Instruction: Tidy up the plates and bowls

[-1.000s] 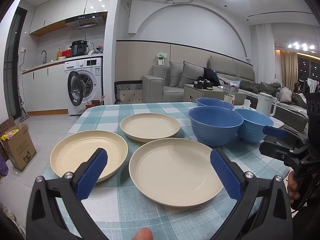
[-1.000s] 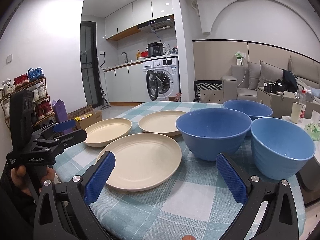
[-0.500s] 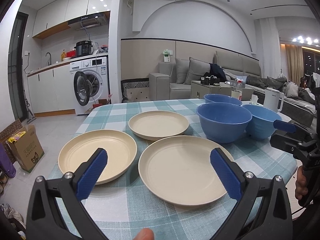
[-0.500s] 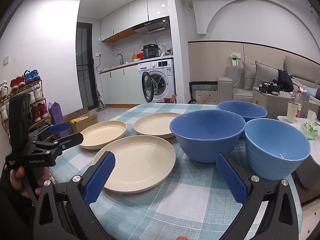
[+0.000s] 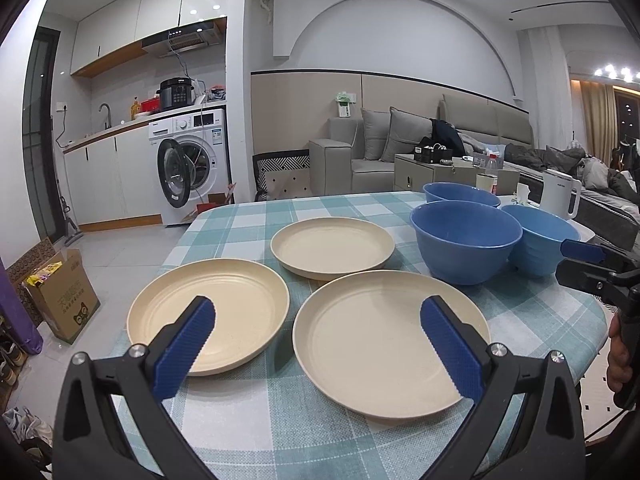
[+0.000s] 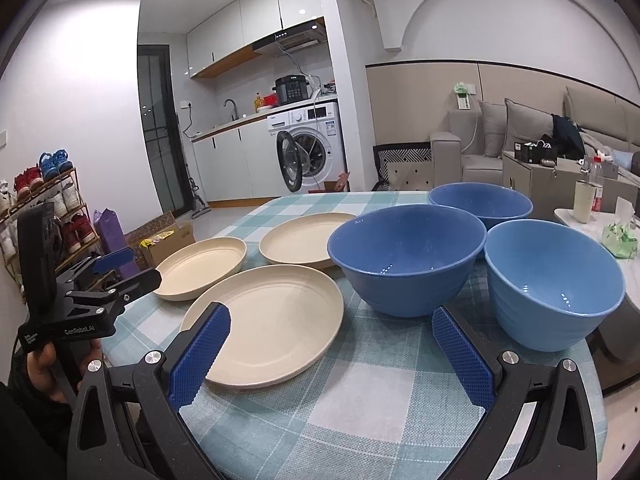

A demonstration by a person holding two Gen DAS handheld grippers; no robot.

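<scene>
Three cream plates lie on the checked tablecloth: a near one (image 5: 390, 340) (image 6: 266, 320), a left one (image 5: 208, 326) (image 6: 202, 266) and a far one (image 5: 332, 246) (image 6: 298, 238). Three blue bowls stand to their right: a large one (image 5: 466, 240) (image 6: 406, 262), a lighter one (image 5: 536, 238) (image 6: 552, 284) and a far one (image 5: 460, 194) (image 6: 480, 202). My left gripper (image 5: 316, 344) hangs open over the table's near edge, empty, above the gap between the left and near plates. My right gripper (image 6: 330, 354) is open and empty, before the large bowl.
The table edge (image 5: 592, 320) curves away at the right. A white kettle (image 5: 560, 194) stands beyond the bowls, next to a side table with a bottle (image 6: 584, 200). A cardboard box (image 5: 60, 296) sits on the floor at left. A hand (image 6: 44, 364) holds the left gripper.
Both grippers have drawn back and shifted a little, so the plates and bowls sit slightly farther off and to the right in the left wrist view. Both stay open and empty.
</scene>
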